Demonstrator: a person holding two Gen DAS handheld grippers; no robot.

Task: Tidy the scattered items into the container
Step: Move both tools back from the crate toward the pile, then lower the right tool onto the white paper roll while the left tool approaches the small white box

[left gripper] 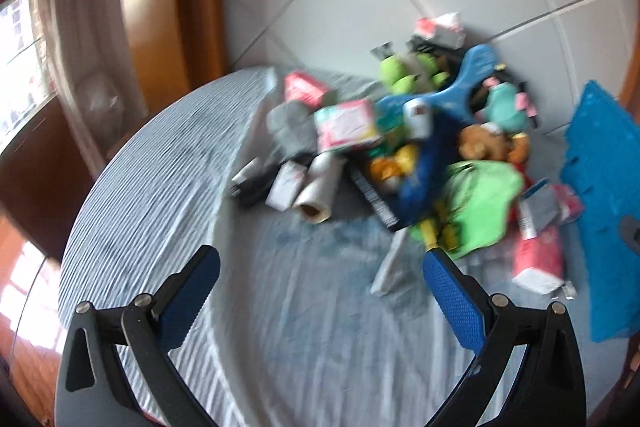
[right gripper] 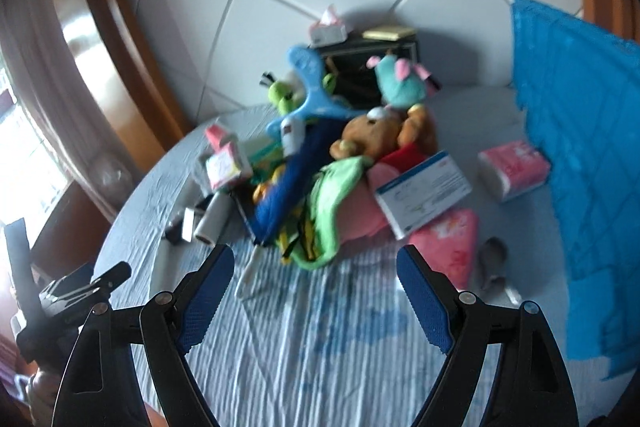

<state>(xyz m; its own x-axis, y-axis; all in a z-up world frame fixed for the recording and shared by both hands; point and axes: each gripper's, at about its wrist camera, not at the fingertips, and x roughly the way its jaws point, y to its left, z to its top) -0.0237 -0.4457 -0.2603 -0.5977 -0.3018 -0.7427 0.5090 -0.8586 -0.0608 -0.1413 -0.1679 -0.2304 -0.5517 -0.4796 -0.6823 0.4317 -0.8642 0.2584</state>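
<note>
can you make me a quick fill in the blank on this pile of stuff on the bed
1. Both grippers' jaws are ____.
2. The hanger on the pile is ____ in colour.
3. The teddy bear wears a ____ shirt.
4. The cardboard roll lies on the pile's ____ side.

Missing words: open; blue; red; left

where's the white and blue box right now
In the right wrist view the white and blue box lies right of centre on the bed, leaning on the pile's right edge beside the bear plush, above a pink pack.
</note>
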